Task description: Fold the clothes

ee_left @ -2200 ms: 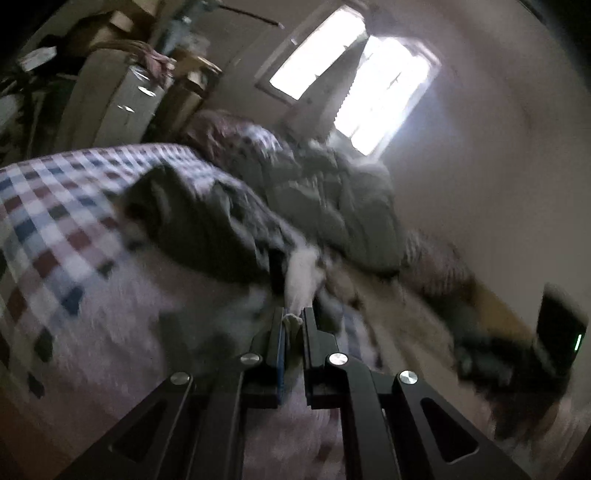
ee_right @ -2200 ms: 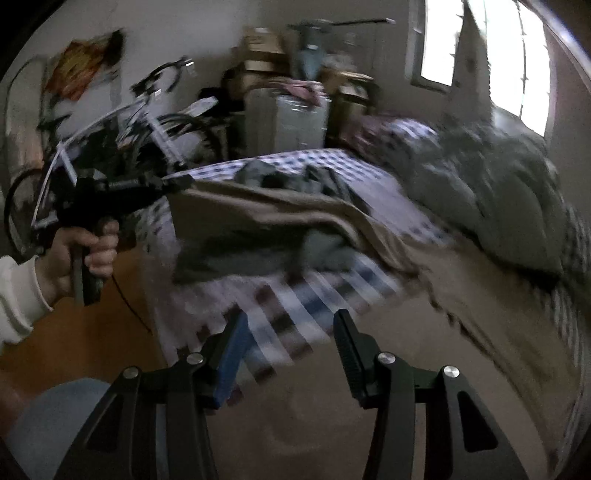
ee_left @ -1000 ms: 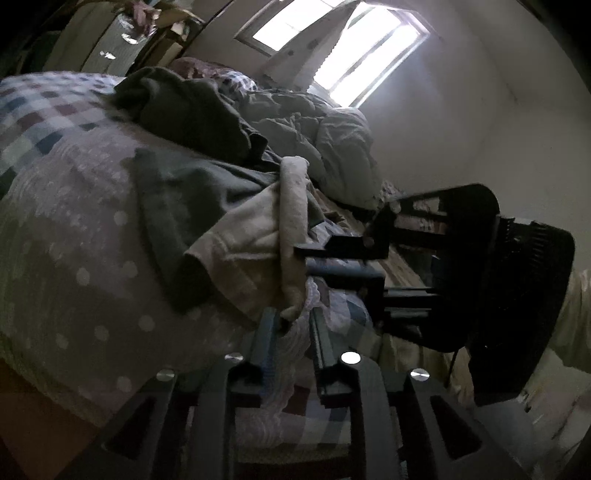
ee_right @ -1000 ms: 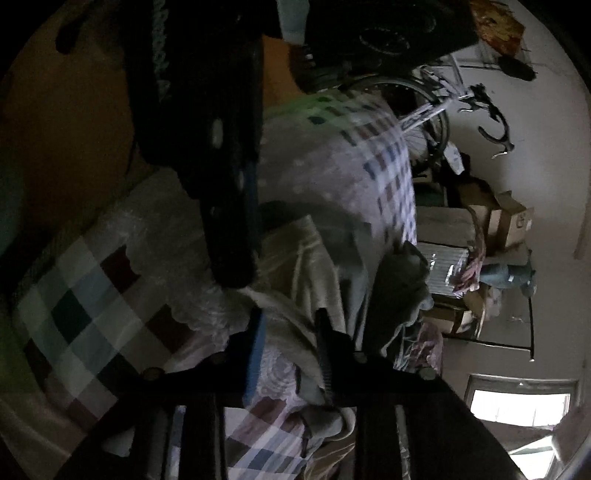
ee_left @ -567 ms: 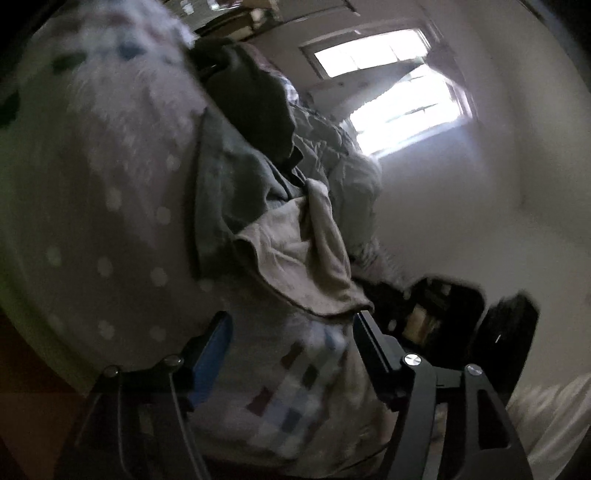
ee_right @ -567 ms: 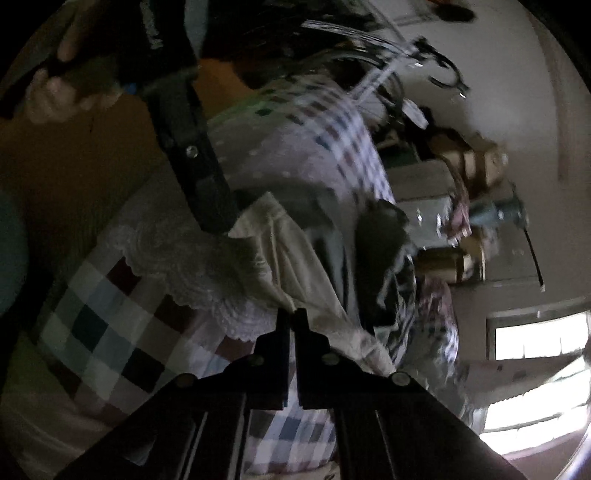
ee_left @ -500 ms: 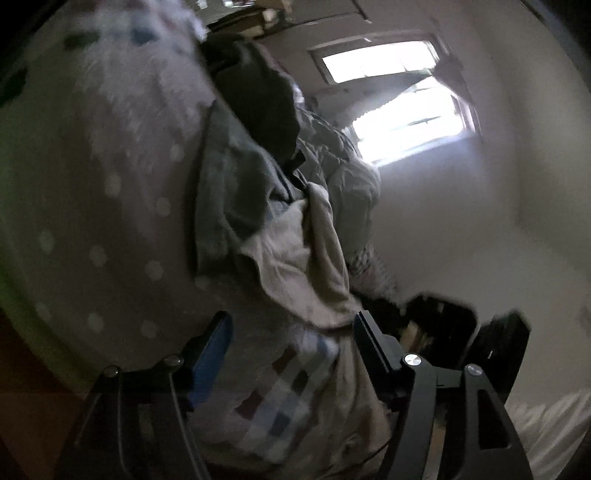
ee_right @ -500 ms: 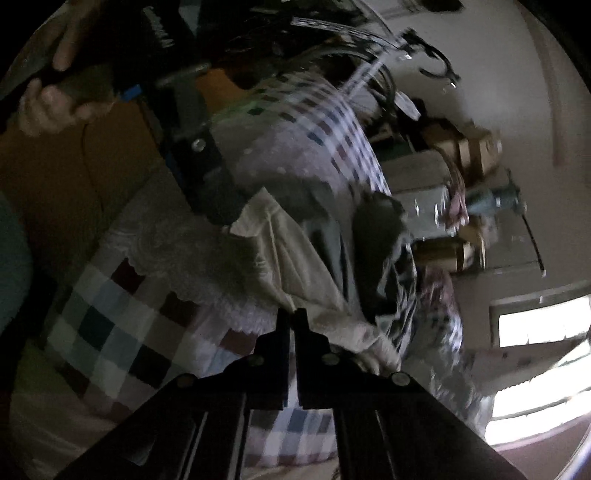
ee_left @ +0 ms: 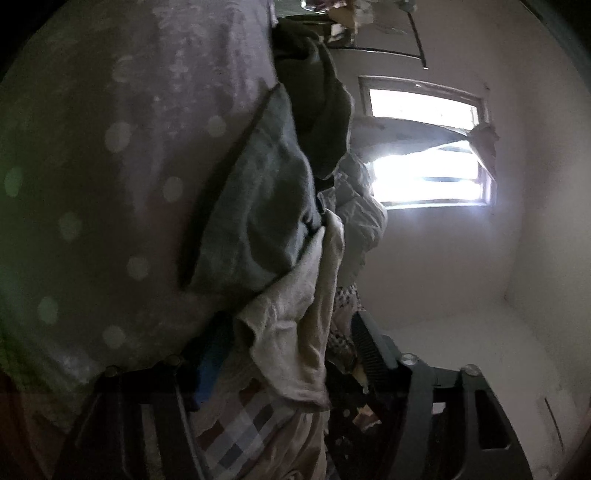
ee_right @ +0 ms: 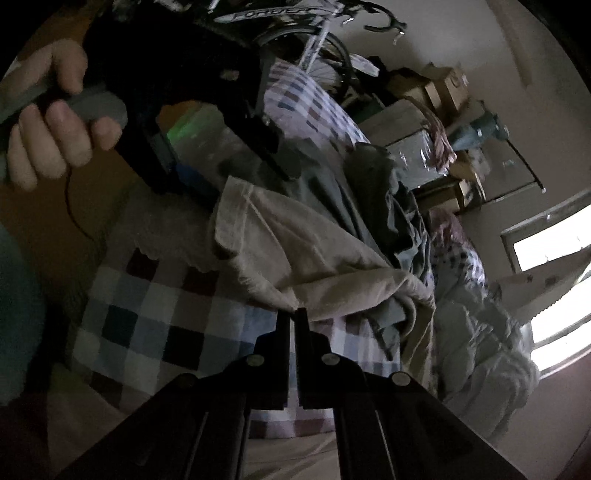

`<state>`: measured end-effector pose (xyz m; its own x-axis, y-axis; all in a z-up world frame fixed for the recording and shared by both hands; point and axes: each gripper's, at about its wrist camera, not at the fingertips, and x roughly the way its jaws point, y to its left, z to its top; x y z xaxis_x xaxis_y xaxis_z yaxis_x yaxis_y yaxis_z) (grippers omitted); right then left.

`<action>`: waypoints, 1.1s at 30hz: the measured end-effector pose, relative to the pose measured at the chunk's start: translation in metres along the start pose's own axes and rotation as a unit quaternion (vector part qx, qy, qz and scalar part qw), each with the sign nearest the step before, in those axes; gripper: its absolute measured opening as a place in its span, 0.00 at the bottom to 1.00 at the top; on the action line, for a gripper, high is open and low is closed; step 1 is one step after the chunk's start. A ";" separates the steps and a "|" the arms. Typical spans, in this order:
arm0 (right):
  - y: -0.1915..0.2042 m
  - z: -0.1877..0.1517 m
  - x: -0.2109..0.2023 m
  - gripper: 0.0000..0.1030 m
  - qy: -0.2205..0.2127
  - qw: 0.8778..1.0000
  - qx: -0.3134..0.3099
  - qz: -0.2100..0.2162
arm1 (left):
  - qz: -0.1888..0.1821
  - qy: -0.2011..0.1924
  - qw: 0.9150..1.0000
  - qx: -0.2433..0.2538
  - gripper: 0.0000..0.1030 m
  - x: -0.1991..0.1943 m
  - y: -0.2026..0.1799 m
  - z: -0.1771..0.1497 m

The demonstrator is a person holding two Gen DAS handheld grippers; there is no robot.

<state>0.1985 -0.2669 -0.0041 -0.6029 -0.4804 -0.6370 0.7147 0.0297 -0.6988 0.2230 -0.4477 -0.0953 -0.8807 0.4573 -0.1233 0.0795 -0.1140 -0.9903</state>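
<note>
2 grippers [ee_left: 284, 354] [ee_right: 291, 314], 1 beige garment [ee_right: 295, 251], 1 bicycle [ee_right: 317, 40]

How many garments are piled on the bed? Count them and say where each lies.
3: beige one in front, grey one behind it, dark one farthest back. More may be hidden.

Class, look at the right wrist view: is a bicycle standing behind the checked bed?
Yes: a bicycle with a white frame stands at the top of the view, past the far end of the checked bedspread.
</note>
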 end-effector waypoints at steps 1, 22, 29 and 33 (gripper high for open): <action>0.000 0.000 -0.001 0.00 -0.002 1.000 0.006 0.002 | 0.008 -0.001 1.000 -0.006 0.41 0.001 0.001 0.000; -0.111 -0.074 0.014 0.43 0.036 0.971 0.218 -0.095 | 0.073 -0.079 0.987 0.118 0.01 -0.037 -0.109 0.050; -0.152 -0.098 0.069 0.43 0.082 0.967 0.212 -0.117 | 0.082 -0.101 0.973 0.191 0.01 -0.054 -0.159 0.090; -0.156 -0.099 0.091 0.43 0.091 0.972 0.190 -0.107 | 0.077 -0.119 0.968 0.209 0.01 -0.052 -0.182 0.118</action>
<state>-0.0037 -0.2285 0.0146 -0.7800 -0.2764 -0.5614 0.6246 -0.3970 -0.6725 0.1994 -0.5545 0.0985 -0.9601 0.1957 -0.1996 0.0665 -0.5335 -0.8432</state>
